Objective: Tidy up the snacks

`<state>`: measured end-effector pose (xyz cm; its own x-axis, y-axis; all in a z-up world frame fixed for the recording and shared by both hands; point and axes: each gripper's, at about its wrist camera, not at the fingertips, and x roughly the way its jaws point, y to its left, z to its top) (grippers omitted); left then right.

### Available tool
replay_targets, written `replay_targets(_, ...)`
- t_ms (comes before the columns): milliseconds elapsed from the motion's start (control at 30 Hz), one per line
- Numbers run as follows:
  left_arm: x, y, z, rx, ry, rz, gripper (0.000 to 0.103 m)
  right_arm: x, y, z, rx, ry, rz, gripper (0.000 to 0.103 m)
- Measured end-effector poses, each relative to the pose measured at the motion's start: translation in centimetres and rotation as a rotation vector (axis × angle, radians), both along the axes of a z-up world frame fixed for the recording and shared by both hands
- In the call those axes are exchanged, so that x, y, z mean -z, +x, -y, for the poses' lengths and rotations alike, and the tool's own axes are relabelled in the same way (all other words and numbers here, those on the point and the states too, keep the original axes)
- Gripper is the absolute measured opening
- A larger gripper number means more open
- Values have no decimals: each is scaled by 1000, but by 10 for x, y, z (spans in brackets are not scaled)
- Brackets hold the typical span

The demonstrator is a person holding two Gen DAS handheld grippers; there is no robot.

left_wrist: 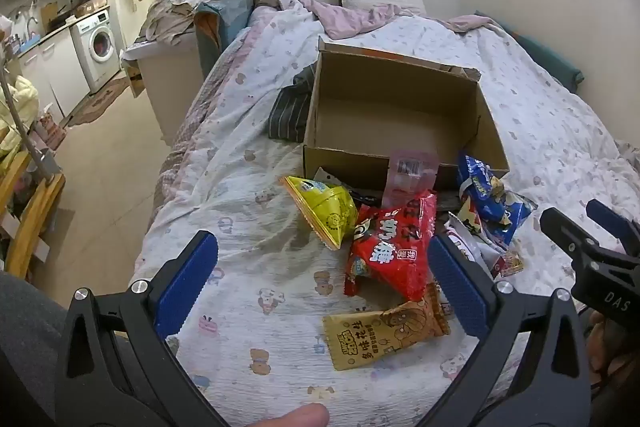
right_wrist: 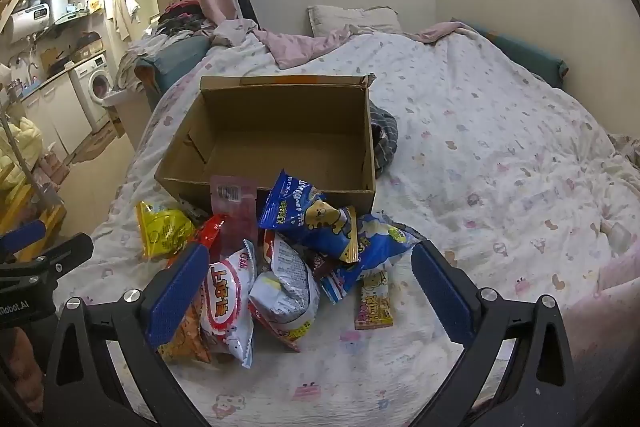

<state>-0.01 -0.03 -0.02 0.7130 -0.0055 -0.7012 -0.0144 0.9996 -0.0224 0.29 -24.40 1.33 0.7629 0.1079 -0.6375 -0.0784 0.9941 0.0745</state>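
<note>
Setting: a bedroom; a bed with a white printed quilt fills the middle, with a kitchen corner and a washing machine far off at the left.
Left gripper: jaws spread wide, nothing between the blue pads; it hangs tilted down over the quilt at the near side of the snack pile. The right-hand pad lies in front of the red packet's edge; contact cannot be told.
Right gripper: jaws spread wide, holding nothing; it hangs tilted down over the pile, with the white-and-red packet and the silver packet seen between its pads.
Near the left gripper: a tan peanut packet lies flat on the quilt, and the red packet rests partly on it.
Further out: a yellow pouch sits just left of the red packet; a pink sachet leans on the box front; blue packets are stacked on the right of the pile; a small pink-and-yellow sachet lies beside them.
Cardboard box: open-topped and empty, just behind the pile, touching the rearmost snacks.
Beyond the box: a striped dark cloth at its side, a pillow by the wall.
Person: a fingertip shows at the lower edge of the left wrist view.
</note>
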Motion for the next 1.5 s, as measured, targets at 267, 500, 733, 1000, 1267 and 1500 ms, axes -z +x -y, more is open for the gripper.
replay_targets(267,2,0,-5,-4,-32,-10,103,0,0,1,-2,5,-2,103)
replay_targets(500,2,1,-3,-8,-27,-12,103,-1,2,0,0,3,-4,103)
replay_targets(733,3,2,-5,-13,-30,-18,103,4,4,5,11,13,-4,103)
replay_targets(1000,2,2,-6,-15,-31,-18,103,1,3,5,14,14,-6,103)
replay_targets(1267,2,2,-7,-13,-30,-16,103,1,3,5,14,13,-7,103)
replay_targets(1500,2,2,-6,-14,-29,-16,103,1,3,5,14,13,-8,103)
